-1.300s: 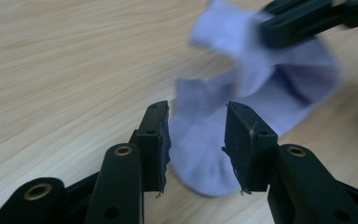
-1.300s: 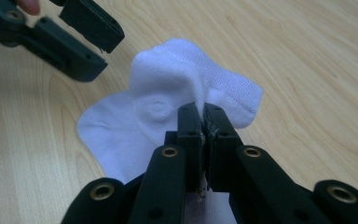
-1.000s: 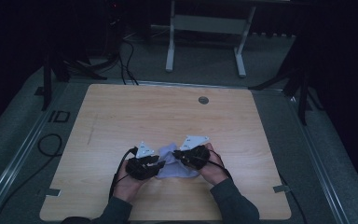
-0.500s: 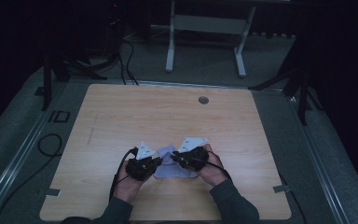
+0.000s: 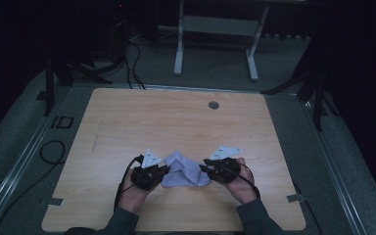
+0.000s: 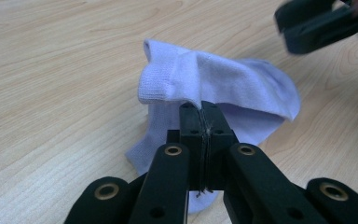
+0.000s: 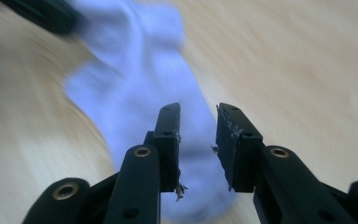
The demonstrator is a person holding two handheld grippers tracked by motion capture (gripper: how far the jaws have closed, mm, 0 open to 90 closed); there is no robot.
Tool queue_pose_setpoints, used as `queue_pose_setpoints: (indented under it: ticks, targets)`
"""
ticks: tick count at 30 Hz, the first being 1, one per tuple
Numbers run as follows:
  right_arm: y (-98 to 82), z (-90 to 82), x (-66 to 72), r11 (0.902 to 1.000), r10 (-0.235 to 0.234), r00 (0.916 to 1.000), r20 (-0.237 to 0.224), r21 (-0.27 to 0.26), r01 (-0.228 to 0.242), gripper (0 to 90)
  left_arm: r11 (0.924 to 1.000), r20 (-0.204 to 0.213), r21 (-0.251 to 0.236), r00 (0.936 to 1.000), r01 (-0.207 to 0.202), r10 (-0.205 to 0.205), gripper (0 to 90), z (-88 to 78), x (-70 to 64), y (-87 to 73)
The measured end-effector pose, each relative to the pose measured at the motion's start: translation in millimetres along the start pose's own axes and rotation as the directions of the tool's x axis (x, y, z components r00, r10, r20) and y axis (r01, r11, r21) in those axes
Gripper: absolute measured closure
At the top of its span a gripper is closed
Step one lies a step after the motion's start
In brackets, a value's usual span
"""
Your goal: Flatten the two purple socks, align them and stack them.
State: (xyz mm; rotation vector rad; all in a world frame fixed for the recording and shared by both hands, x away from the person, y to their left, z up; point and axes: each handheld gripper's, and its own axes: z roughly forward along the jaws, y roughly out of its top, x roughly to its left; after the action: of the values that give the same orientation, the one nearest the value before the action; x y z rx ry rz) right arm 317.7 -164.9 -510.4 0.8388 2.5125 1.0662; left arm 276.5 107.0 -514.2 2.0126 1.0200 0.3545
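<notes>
A pale lilac sock (image 5: pixel 183 172) lies crumpled on the wooden table (image 5: pixel 176 122) near its front edge, between my two grippers. My left gripper (image 5: pixel 162 170) is shut on the sock's near fold; in the left gripper view its jaws (image 6: pixel 204 106) pinch the fabric and the sock's cuff (image 6: pixel 168 79) rises just behind them. My right gripper (image 5: pixel 203 167) sits at the sock's right end. Its jaws (image 7: pixel 198 109) have just been opening and now stand apart, with the blurred sock (image 7: pixel 135 60) under and beyond them, not pressed.
A round grommet (image 5: pixel 214 105) sits in the far middle of the table. A black cable (image 5: pixel 54 152) lies on the floor to the left. The legs of a metal frame (image 5: pixel 178 54) stand beyond the far edge.
My right gripper has let go of the sock and drawn away to the right. My left gripper has closed on the sock and stayed in place.
</notes>
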Motion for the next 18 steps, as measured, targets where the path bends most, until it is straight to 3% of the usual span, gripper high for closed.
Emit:
queue_pose_setpoints:
  ticks: [3, 6, 9, 13, 18]
  targets:
    - [-14.4, 7.5, -9.5, 0.9967, 0.074, 0.9973, 0.004, 0.034, -0.074, 69.7, 1.0, 0.001, -0.003, 1.0, 0.0, 0.0, 89.3, -1.0, -0.5, 0.5]
    - [-20.2, 15.0, -13.1, 0.9913, 0.107, 0.9942, 0.001, 0.077, -0.107, 70.2, 1.0, 0.004, -0.006, 1.0, -0.001, 0.001, 89.3, -3.0, -1.5, 0.6]
    - [-22.7, 21.3, -13.4, 0.9868, 0.12, 0.9927, -0.005, 0.11, -0.119, 73.9, 1.0, 0.013, -0.01, 0.9999, 0.003, -0.003, 89.3, -5.7, -2.2, 0.7]
    - [-24.8, 26.9, -12.0, 0.9834, 0.121, 0.9926, -0.013, 0.138, -0.118, 88.0, 0.9998, 0.026, -0.015, 0.9996, 0.014, -0.013, 89.2, -10.2, -1.3, -0.1]
    - [-24.3, 25.2, -12.6, 0.9836, 0.127, 0.9919, -0.006, 0.13, -0.125, 88.9, 0.9997, 0.024, -0.002, 0.9994, 0.024, -0.024, 89.2, -15.3, 1.1, -3.7]
